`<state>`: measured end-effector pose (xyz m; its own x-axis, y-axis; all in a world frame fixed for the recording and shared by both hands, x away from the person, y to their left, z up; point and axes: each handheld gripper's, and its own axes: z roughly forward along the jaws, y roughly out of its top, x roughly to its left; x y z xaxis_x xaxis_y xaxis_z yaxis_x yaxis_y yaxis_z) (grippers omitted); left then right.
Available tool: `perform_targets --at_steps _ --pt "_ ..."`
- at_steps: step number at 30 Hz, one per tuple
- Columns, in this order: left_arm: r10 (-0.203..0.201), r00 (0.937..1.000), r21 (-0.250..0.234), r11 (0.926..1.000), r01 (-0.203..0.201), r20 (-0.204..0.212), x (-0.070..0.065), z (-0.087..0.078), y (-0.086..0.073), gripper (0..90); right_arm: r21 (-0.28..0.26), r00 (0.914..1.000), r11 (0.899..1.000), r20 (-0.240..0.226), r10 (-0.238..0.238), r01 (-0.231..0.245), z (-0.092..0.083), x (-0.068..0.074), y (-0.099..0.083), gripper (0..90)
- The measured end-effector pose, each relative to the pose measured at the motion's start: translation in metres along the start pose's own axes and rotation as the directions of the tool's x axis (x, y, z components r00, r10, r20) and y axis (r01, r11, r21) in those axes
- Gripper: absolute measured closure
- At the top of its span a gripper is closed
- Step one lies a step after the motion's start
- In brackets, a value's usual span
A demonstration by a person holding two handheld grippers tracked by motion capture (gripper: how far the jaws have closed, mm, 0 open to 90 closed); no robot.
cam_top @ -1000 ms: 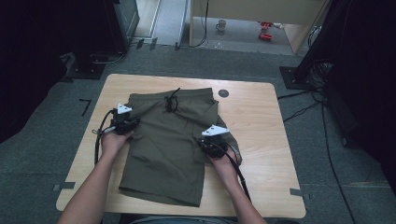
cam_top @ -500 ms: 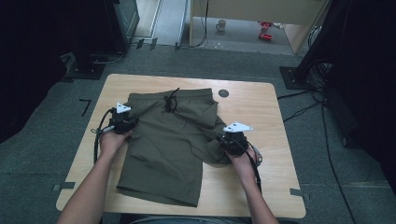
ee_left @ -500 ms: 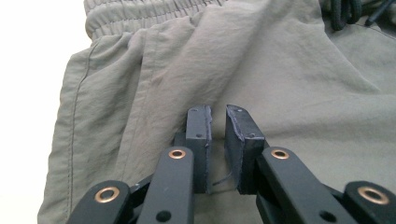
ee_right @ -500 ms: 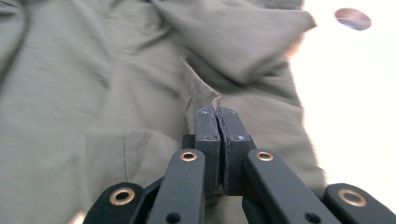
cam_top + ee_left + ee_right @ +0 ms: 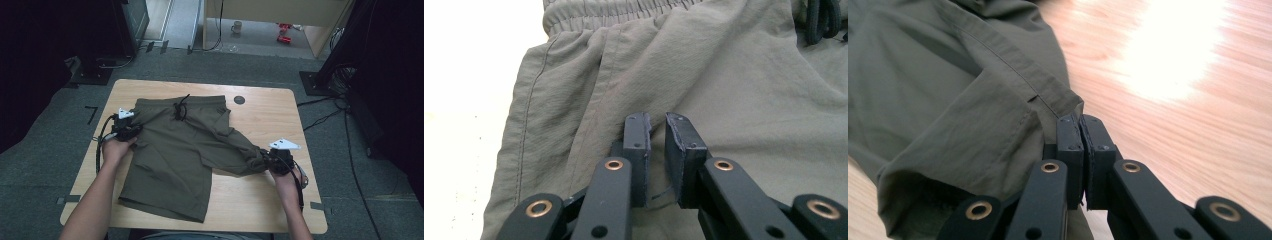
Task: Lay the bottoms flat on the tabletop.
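While we are looking down from the high view, the green shorts [image 5: 175, 150] are lying on the wooden table [image 5: 260, 110], with the waistband at the far side. Our left gripper [image 5: 131, 131] is resting on the left edge of the shorts near the waist. Our right gripper [image 5: 267, 161] is holding one leg of the shorts out toward the table's right side. The grippers are too small here for us to see their jaws. A dark round spot [image 5: 239, 99] is sitting on the table past the shorts.

In the left gripper view, we are seeing the left gripper [image 5: 658, 125] lying on the cloth with a small gap between its jaws. We cannot tell if cloth is pinched there, because the jaws are hiding that spot. The black drawstring [image 5: 821, 20] is cut off at the top corner.

In the right gripper view, the right gripper [image 5: 1081, 122] is squeezing the hem of the shorts [image 5: 948, 90], jaws together. The table [image 5: 1173, 100] is looking blurry and very bright.
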<state>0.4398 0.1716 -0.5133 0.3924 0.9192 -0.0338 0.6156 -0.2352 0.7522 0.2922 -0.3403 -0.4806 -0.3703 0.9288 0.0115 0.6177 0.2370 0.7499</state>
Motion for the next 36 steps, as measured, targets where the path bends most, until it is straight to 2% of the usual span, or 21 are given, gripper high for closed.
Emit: perform_targets --at_steps 8,9,10,14,16,18,20,21,22,24,27,28,29,31,33,36 --pt "0.001 1.0000 0.003 1.0000 -0.001 -0.004 0.000 0.000 0.000 80.7 0.017 0.9995 1.000 0.031 0.011 -0.012 -0.007 -0.014 -0.015 87.7" --pt "-0.001 1.0000 0.002 1.0000 0.001 -0.004 0.001 0.000 0.000 80.6 0.018 0.9991 1.000 0.039 0.014 -0.014 -0.007 -0.017 -0.016 87.7" --pt "-0.003 1.0000 0.001 1.0000 0.003 -0.005 0.001 0.000 0.000 80.7 0.023 0.9982 0.999 0.054 0.027 -0.028 -0.005 -0.026 -0.020 87.7" --pt "-0.002 1.0000 0.000 1.0000 0.002 -0.005 0.001 0.000 0.000 80.7 0.015 0.9965 0.999 0.066 0.051 -0.052 -0.002 -0.037 -0.022 87.8" --pt "-0.004 1.0000 0.000 1.0000 0.004 -0.009 0.002 0.000 0.000 80.7 0.014 0.9904 0.996 0.105 0.090 -0.092 0.002 -0.050 -0.023 87.9" --pt "-0.005 0.9999 0.000 1.0000 0.005 -0.010 0.002 0.000 0.000 80.7 0.011 0.9884 0.994 0.112 0.103 -0.105 0.003 -0.053 -0.024 88.0" --pt "-0.008 0.9999 -0.004 1.0000 0.008 -0.011 0.003 0.000 0.000 80.7 0.011 0.9827 0.992 0.136 0.126 -0.128 0.004 -0.065 -0.027 87.9" --pt "-0.008 0.9999 -0.004 1.0000 0.008 -0.011 0.003 0.000 0.000 80.7 0.011 0.9827 0.992 0.136 0.126 -0.128 0.004 -0.065 -0.027 87.9" --pt "-0.008 0.9999 -0.005 1.0000 0.008 -0.011 0.004 0.000 0.000 80.7 0.014 0.9785 0.989 0.151 0.141 -0.145 0.007 -0.073 -0.029 87.8" --pt "-0.010 0.9999 -0.008 0.9999 0.010 -0.011 0.004 0.000 -0.001 80.6 0.024 0.9760 0.987 0.155 0.153 -0.158 0.012 -0.077 -0.030 87.2" --pt "-0.018 0.9998 -0.010 0.9998 0.018 -0.010 0.004 0.000 -0.001 79.3 0.026 0.9773 0.988 0.152 0.148 -0.153 0.015 -0.076 -0.029 83.9" --pt "-0.020 0.9997 -0.012 0.9997 0.020 0.012 0.004 0.000 -0.001 76.3 0.019 0.9791 0.990 0.150 0.138 -0.142 0.014 -0.075 -0.028 82.1" --pt "-0.020 0.9996 -0.012 0.9997 0.020 0.021 0.004 0.000 -0.001 71.2 0.002 0.9808 0.992 0.153 0.121 -0.123 0.012 -0.072 -0.026 77.7" --pt "-0.007 0.9994 -0.001 1.0000 0.008 0.033 0.004 -0.002 -0.001 69.5 -0.020 0.9818 0.992 0.145 0.123 -0.121 0.008 -0.072 -0.023 73.9" --pt "-0.024 0.9986 0.020 0.9995 0.023 0.048 0.002 -0.007 0.003 69.0 -0.065 0.9839 0.990 0.117 0.135 -0.128 -0.002 -0.070 -0.015 68.5" --pt "-0.013 0.9980 0.006 0.9999 0.013 0.062 -0.002 -0.015 0.008 67.6 -0.088 0.9860 0.989 0.104 0.130 -0.121 -0.009 -0.066 -0.009 67.3"
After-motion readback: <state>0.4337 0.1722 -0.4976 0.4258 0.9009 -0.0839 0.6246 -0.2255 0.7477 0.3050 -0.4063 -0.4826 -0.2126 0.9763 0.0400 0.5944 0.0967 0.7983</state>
